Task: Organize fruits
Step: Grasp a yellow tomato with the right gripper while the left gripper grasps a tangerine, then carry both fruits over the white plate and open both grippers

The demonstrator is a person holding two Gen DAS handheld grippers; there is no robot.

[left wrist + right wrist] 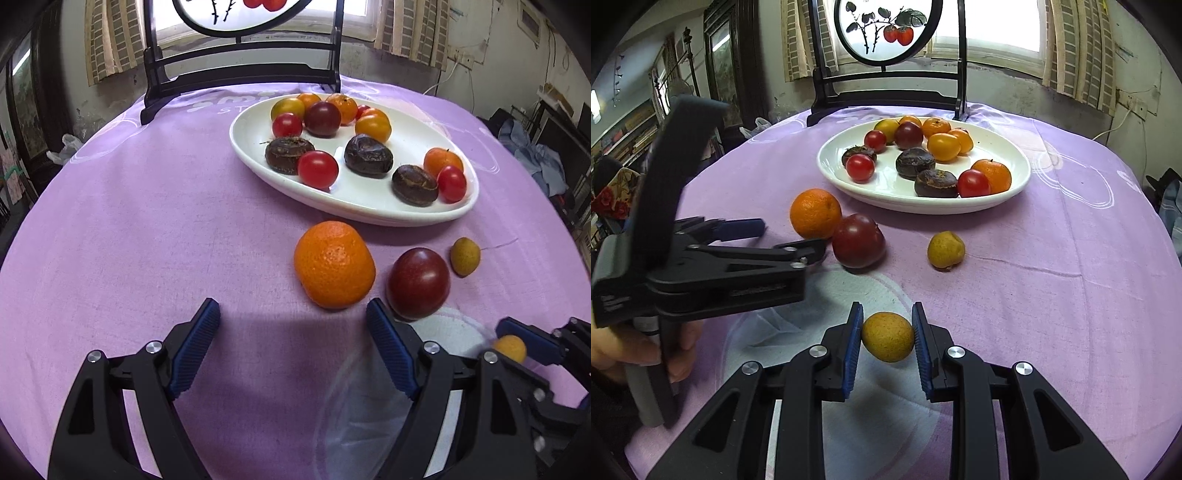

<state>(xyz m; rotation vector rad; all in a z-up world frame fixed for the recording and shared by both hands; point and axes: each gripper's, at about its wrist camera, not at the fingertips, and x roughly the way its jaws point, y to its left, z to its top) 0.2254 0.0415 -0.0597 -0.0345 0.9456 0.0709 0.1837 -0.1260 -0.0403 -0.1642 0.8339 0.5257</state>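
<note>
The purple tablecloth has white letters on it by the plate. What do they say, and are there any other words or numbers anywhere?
"ST": on the purple tablecloth, white print behind the white plate; the plate hides what follows.
The larger white word above it is too blurred to read.
White print at the cloth's right edge is cut off, unreadable.
No other words or numbers can be read.

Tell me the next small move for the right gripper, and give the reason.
Probably carry it forward toward the white oval plate. The right gripper is shut on a small yellow-brown round fruit, and most of the fruit already lies on that plate. The open left gripper sits near the large orange mandarin, so it seems out of the path.
</note>
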